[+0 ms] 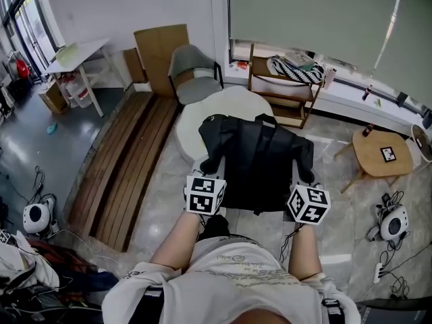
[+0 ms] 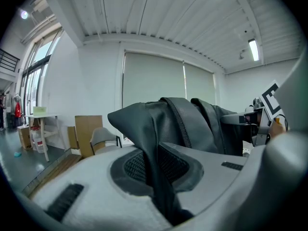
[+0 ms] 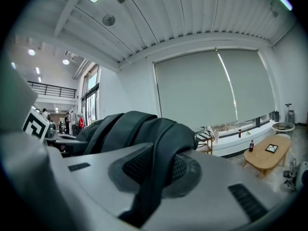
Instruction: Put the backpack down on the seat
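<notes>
The black backpack hangs in the air in front of me, held flat between both grippers. Beneath and behind it on the floor lies a white round seat. My left gripper is shut on a fold of the backpack's fabric at the bag's left edge. My right gripper is shut on a dark strap-like fold at its right edge. From the left gripper view the bulk of the bag rises just beyond the jaws, and the right gripper view shows it the same way.
A grey chair stands behind the white seat, beside leaning cardboard. A wooden shelf is at the back right and a round wooden side table at the right. Wooden planks lie left. Cables and devices lie on the floor.
</notes>
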`<state>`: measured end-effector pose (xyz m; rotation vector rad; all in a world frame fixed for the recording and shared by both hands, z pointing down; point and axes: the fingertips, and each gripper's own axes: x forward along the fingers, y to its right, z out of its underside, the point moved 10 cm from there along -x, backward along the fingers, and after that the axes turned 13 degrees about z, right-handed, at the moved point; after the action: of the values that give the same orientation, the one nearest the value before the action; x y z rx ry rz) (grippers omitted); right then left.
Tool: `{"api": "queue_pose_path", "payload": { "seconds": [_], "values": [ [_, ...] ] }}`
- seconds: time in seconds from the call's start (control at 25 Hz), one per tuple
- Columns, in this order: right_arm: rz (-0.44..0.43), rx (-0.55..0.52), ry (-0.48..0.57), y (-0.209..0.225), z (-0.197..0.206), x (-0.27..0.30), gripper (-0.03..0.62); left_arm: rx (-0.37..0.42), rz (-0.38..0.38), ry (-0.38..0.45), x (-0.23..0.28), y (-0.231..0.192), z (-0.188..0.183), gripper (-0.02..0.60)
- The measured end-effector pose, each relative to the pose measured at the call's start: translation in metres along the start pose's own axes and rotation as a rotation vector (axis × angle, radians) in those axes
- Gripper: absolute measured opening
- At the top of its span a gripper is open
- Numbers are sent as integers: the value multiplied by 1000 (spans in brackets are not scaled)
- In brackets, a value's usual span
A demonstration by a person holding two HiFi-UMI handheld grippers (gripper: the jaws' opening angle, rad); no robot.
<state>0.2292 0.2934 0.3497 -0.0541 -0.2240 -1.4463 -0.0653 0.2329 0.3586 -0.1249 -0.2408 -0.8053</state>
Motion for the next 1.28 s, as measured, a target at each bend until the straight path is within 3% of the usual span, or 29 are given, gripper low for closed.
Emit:
{"api": "queue_pose_path", "payload": {
  "seconds": [0.52,1.28],
  "values": [
    [21,-16,-22,-2,-7,70,54,-24,41,0,64,-50,-3,54],
    [37,-7,-60,-54,-39,229,54,-32,79,-26,166,-192,-40,54]
  ]
}}
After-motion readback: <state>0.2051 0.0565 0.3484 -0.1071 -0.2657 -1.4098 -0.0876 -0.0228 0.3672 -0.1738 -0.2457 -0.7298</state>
